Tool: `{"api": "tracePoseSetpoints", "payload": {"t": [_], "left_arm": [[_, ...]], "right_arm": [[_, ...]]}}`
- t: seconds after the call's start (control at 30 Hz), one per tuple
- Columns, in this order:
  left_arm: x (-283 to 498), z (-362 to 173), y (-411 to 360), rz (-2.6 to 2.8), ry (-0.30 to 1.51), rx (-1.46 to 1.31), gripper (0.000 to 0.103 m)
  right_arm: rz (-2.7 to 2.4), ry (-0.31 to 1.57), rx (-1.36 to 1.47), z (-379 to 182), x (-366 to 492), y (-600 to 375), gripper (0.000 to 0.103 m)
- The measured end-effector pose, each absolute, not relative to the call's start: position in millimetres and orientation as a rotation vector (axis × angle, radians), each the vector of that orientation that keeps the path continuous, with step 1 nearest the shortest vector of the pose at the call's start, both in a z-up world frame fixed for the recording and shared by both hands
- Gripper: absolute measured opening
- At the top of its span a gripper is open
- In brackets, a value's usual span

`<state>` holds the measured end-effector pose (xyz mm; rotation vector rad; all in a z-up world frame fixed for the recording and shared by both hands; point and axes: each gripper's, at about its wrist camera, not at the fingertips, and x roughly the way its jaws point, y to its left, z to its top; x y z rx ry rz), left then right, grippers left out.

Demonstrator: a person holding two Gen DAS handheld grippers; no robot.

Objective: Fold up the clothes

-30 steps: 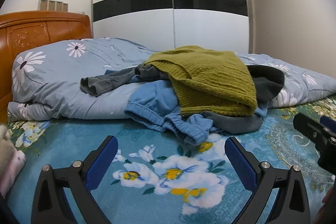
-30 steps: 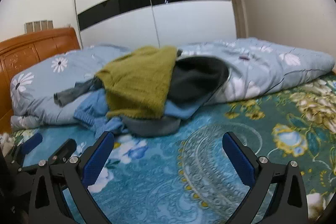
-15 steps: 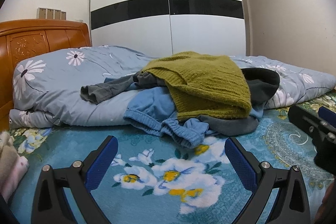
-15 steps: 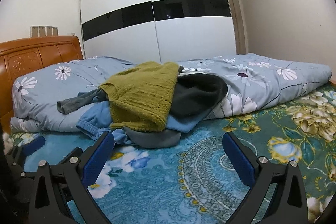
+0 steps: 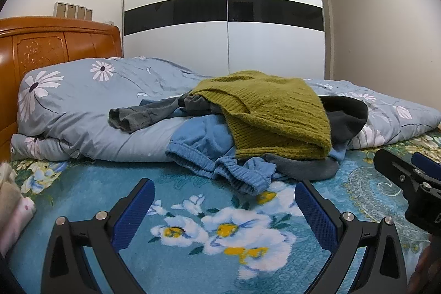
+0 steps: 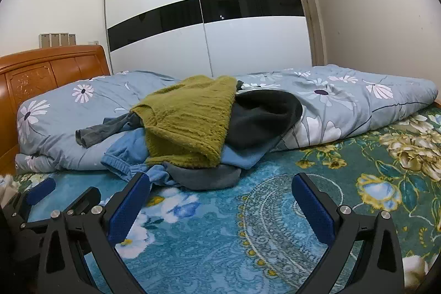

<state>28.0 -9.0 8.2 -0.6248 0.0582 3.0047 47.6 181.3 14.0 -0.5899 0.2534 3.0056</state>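
Ahead on the bed, heaped clothes [image 5: 256,134] lie against the folded duvet [image 5: 82,112]; left gripper [image 5: 224,200] and right gripper [image 6: 220,194] both wide, empty; risk: pinching the olive sweater [image 6: 190,120] drags tangled layers beneath.

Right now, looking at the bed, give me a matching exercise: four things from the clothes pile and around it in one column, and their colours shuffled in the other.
Things:
1. sweater
2. sweatshirt
3. headboard
4. wardrobe

Colours:
A. white with a black band
B. olive green
C. orange-brown wood
D. light blue

Pairs: 1-B, 2-D, 3-C, 4-A
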Motion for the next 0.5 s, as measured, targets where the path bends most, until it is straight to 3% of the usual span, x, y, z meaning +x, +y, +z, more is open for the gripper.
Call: {"api": "tracePoseSetpoints", "payload": {"t": [0.33, 0.5], "left_arm": [[28, 9, -12, 2.994, 0.054, -0.614, 0.103], [30, 9, -21, 2.989, 0.005, -0.608, 0.103]], "right_arm": [[3.041, 0.173, -0.568, 15, 48, 169, 0.103], [3.062, 0.217, -0.546, 17, 45, 174, 0.103]]}}
